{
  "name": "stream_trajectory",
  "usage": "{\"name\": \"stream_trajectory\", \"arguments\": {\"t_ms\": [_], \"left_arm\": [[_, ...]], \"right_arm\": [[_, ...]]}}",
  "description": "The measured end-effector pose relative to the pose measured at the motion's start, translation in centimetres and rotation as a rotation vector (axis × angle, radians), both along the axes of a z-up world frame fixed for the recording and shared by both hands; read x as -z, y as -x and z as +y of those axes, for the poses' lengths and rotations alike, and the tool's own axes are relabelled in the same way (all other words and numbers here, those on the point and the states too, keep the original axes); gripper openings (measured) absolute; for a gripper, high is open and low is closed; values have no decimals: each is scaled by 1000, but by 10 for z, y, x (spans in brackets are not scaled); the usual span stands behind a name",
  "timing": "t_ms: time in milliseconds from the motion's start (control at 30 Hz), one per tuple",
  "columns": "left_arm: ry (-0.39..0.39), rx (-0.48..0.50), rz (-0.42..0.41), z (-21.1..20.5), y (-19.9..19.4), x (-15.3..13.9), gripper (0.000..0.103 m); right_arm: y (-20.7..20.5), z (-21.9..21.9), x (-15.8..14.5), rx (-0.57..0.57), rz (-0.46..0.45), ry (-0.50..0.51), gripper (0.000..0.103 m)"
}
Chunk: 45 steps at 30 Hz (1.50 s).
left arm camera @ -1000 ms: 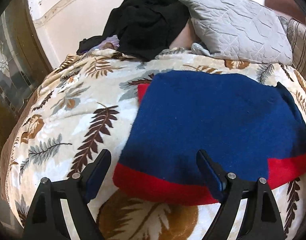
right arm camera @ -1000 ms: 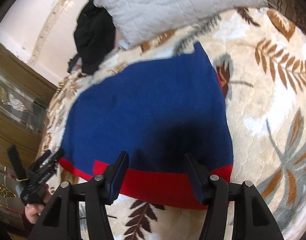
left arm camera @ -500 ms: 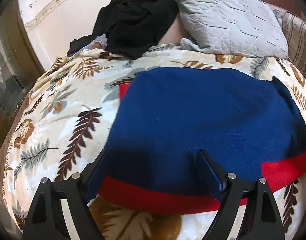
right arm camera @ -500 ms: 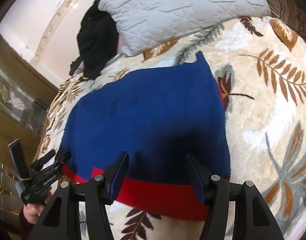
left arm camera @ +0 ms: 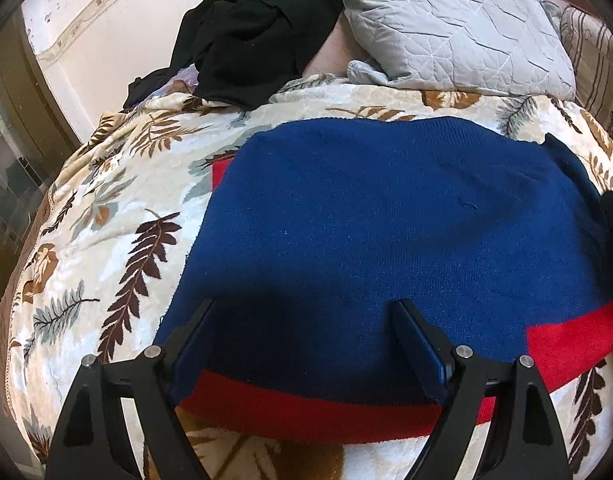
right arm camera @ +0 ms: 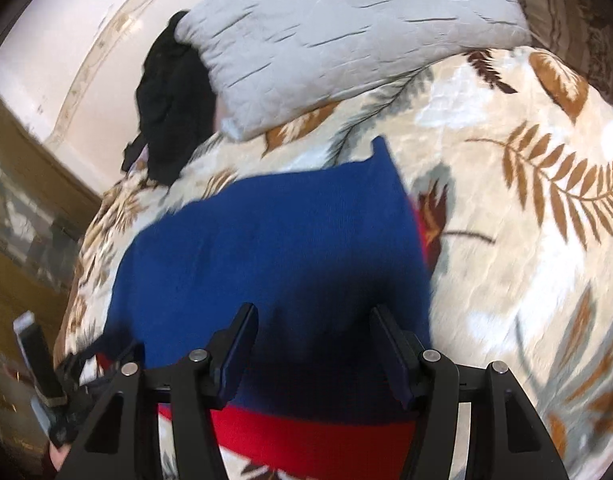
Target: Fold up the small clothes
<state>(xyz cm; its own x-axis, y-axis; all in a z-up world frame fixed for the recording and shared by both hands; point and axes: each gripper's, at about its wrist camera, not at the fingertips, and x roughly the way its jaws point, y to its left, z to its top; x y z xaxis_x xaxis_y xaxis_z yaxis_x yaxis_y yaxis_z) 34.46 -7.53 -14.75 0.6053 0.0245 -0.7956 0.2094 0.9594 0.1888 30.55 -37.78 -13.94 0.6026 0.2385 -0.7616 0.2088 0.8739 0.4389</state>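
A blue knitted garment [left arm camera: 386,220] with a red hem [left arm camera: 306,416] lies flat on the leaf-patterned blanket [left arm camera: 106,208]. My left gripper [left arm camera: 304,308] is open wide, and its fingers hang over the garment's near left corner just above the red hem. In the right wrist view the same garment [right arm camera: 274,240] fills the middle, with its red hem [right arm camera: 306,428] nearest. My right gripper [right arm camera: 314,312] is open over the near right part of it, with nothing pinched. The left gripper [right arm camera: 66,384] also shows at that view's lower left edge.
A grey quilted pillow [left arm camera: 446,24] and a heap of black clothes [left arm camera: 250,32] lie at the far end against a pale wall. A striped cushion [left arm camera: 594,60] sits at the far right. The blanket [right arm camera: 526,240] drops off at the bed's left edge.
My left gripper has shifted right, from beside the garment's left edge to over its corner. The right gripper has moved forward over the garment, and its view is now blurred.
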Motion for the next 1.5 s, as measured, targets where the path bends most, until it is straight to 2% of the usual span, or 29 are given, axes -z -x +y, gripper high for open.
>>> {"name": "stream_trajectory", "arguments": {"t_ms": [167, 533, 700, 833, 933, 1033, 1133, 1200, 1233, 1300, 1433, 1500], "left_arm": [[-8, 8, 6, -1, -1, 2, 88], [-16, 10, 4, -2, 1, 3, 88], [-9, 11, 8, -1, 1, 3, 88], [14, 8, 3, 4, -2, -3, 88], [34, -13, -8, 13, -10, -10, 88], [22, -66, -18, 27, -26, -13, 88], [-33, -98, 28, 35, -42, 0, 88], [-28, -95, 53, 36, -49, 9, 88], [-23, -98, 44, 35, -49, 8, 88], [-28, -76, 31, 33, -45, 3, 88], [-15, -58, -1, 31, -35, -6, 88], [-9, -45, -18, 30, -29, -11, 88]], "right_arm": [[-18, -6, 22, 14, 76, 0, 60], [-4, -11, 1, 37, -1, 0, 60], [-12, -10, 16, 36, 77, 0, 60], [-15, -9, 7, 37, 46, -6, 60], [-21, -8, 1, 31, 30, 17, 60], [-36, -12, 2, 33, 32, 30, 60], [-52, -18, 2, 43, 25, 51, 60], [-63, -23, 9, 50, 63, 68, 57], [-67, -27, 16, 57, 86, 55, 55], [-65, -33, 19, 65, 73, 16, 55], [-46, -45, -1, 84, 5, -38, 58], [-36, -49, -5, 80, 6, -57, 58]]}}
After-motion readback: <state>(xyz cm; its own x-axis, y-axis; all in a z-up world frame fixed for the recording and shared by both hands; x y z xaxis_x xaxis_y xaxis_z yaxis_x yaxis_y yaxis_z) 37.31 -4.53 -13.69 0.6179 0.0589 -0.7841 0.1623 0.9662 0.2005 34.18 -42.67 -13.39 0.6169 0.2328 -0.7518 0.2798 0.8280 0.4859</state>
